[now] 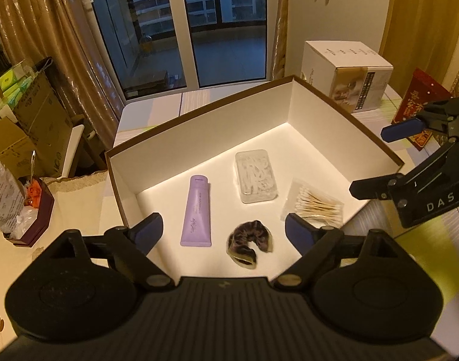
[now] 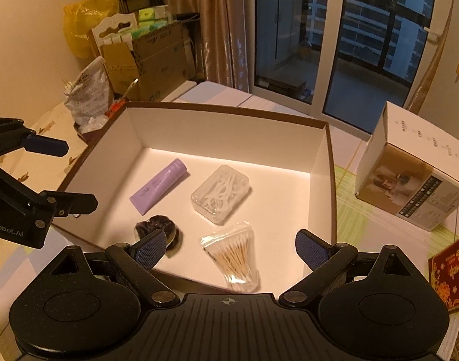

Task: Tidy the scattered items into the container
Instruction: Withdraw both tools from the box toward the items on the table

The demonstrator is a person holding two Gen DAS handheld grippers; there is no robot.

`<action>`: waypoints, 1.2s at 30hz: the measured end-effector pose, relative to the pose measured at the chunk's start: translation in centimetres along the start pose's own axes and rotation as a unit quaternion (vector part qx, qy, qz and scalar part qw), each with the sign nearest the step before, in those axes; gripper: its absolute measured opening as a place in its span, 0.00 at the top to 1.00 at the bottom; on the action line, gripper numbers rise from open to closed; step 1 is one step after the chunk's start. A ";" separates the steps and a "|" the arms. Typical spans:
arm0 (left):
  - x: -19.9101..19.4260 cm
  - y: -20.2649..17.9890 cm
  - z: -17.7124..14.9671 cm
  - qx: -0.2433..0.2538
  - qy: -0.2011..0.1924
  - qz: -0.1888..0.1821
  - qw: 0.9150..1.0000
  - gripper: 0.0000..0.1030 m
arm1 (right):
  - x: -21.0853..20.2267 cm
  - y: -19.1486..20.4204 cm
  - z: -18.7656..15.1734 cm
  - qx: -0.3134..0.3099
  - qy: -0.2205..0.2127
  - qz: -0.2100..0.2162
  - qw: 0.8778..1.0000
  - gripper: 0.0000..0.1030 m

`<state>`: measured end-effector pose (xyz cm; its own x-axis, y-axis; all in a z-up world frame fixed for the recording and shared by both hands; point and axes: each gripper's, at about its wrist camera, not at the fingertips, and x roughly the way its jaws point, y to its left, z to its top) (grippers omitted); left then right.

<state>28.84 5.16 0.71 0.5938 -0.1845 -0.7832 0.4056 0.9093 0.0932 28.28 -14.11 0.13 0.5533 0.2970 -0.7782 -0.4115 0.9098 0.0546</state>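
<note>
Four items lie inside open box (image 1: 292, 111): purple tube (image 1: 196, 210), clear case (image 1: 255, 176) of small white picks, bag of cotton swabs (image 1: 316, 204), dark scrunchie (image 1: 249, 242). All apart from each other on box floor. Left tongs (image 1: 223, 230) and right tongs (image 2: 229, 249) both hover above near edge, jaws wide apart, nothing held. No loose item seen on bench (image 2: 364, 219) near box. I judge tidying nearly finished; next move likely only check around, then withdraw.
</note>
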 end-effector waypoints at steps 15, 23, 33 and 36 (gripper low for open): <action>-4.7 -2.0 -3.7 -0.012 -0.015 0.001 1.000 0.14 | -5.4 0.5 -4.4 -0.015 -0.026 0.015 0.999 0.05; -5.6 -2.1 -7.5 -0.022 0.002 -0.001 1.000 0.14 | -6.2 -0.6 -9.2 0.003 -0.009 0.036 0.999 0.05; -4.9 -1.9 -11.8 -0.049 0.028 -0.015 0.998 0.14 | -4.9 -1.7 -16.8 0.029 0.044 0.081 0.995 0.05; -4.5 -1.5 -12.5 -0.061 0.036 -0.017 0.997 0.14 | -3.9 -2.1 -19.0 0.028 0.061 0.086 0.994 0.06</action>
<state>16.88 9.28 -3.57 0.5282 -0.1923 -0.8271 0.3346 0.9423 -0.0054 13.26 -22.70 -8.86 0.3853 0.4149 -0.8242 -0.4489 0.8647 0.2254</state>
